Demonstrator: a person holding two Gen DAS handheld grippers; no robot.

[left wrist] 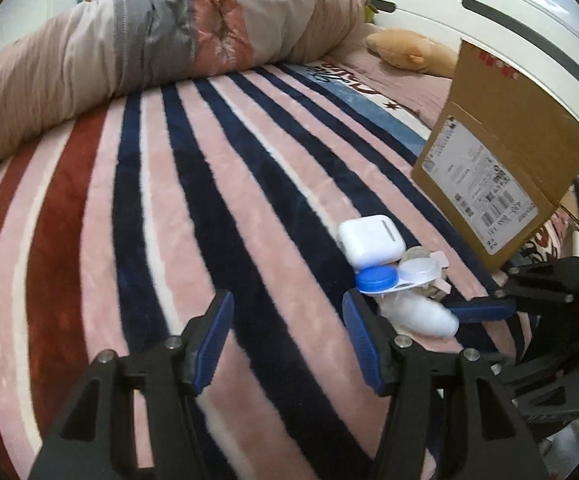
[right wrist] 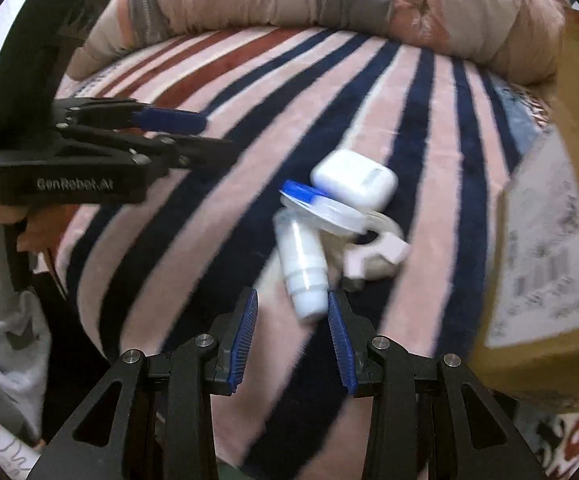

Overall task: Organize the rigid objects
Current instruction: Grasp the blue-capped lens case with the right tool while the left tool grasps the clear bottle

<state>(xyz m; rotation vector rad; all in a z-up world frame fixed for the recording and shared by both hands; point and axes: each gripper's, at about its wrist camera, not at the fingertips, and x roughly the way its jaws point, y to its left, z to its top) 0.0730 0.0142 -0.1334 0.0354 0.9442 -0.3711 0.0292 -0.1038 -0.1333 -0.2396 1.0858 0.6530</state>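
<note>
Two wrist views of a small cluster of rigid items on a striped blanket [left wrist: 209, 200]. In the left view the cluster sits at about 3 o'clock from the left gripper [left wrist: 287, 300], and a cardboard box [left wrist: 501, 152] stands open at 2 o'clock. In the right view the cluster lies at 12 o'clock, just beyond the right gripper [right wrist: 292, 294].

We read the left gripper as moderately wide, with only blanket between its pads. The right gripper is set narrow. The cap end of the white bottle [right wrist: 303, 264] appears between its tips, but we cannot see the pads pressing on it.

The white earbud case [right wrist: 353, 178] is at the far end of the cluster. The contact lens case [left wrist: 377, 278], with one blue and one clear cap, leans across the bottle. A pale clip-like piece [right wrist: 377, 254] lies at 3 o'clock from the bottle; blur hides what it is.

We judge all the items light, stiff and smooth, so they are likely to slip or roll on the plush pile. We would take the bottle across its straight body, not its tapered cap. We would take the earbud case across its flat faces and the lens case by its round caps, lifting it first because it rests on its neighbours
</note>
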